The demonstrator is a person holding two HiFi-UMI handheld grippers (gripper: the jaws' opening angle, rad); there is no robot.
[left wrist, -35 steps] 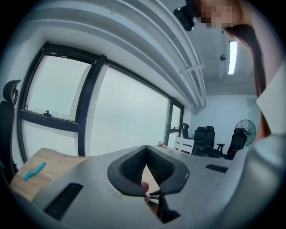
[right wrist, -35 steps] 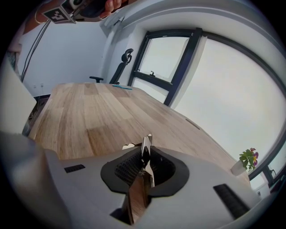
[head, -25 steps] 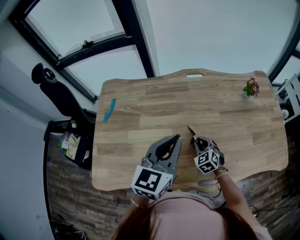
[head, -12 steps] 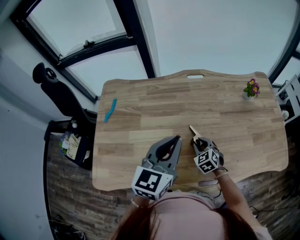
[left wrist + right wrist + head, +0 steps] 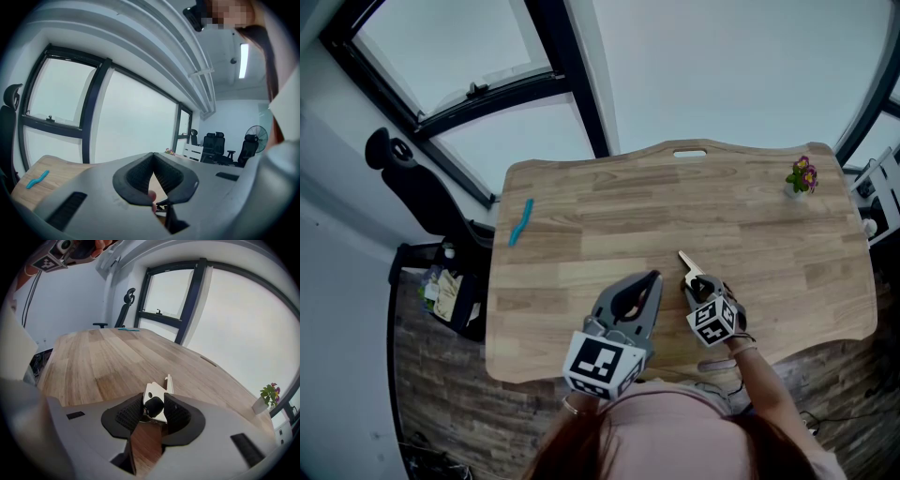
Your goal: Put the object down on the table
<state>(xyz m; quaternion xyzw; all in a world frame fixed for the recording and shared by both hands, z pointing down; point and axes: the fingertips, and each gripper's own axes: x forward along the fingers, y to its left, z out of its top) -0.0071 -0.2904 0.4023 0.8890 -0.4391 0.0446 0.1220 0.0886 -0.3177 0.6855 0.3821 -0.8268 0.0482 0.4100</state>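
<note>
In the head view, the left gripper [image 5: 654,275] is held nearly level above the table [image 5: 581,216]. The right gripper [image 5: 694,281] is tilted down beside it. Black-and-white square markers are carried on each cube [image 5: 600,364].

In the left gripper view, the left gripper [image 5: 153,157] is seen closed, tips together, with nothing between them.

In the right gripper view, the jaws of the right gripper [image 5: 153,405] have just been opening. The small metal object [image 5: 152,391] is seen between the parted pads, apparently resting on the wood.

Dim, even daylight enters from the windows [image 5: 441,56] at 11 o'clock; fisheye bending and dark vignetting mark all edges.
</note>
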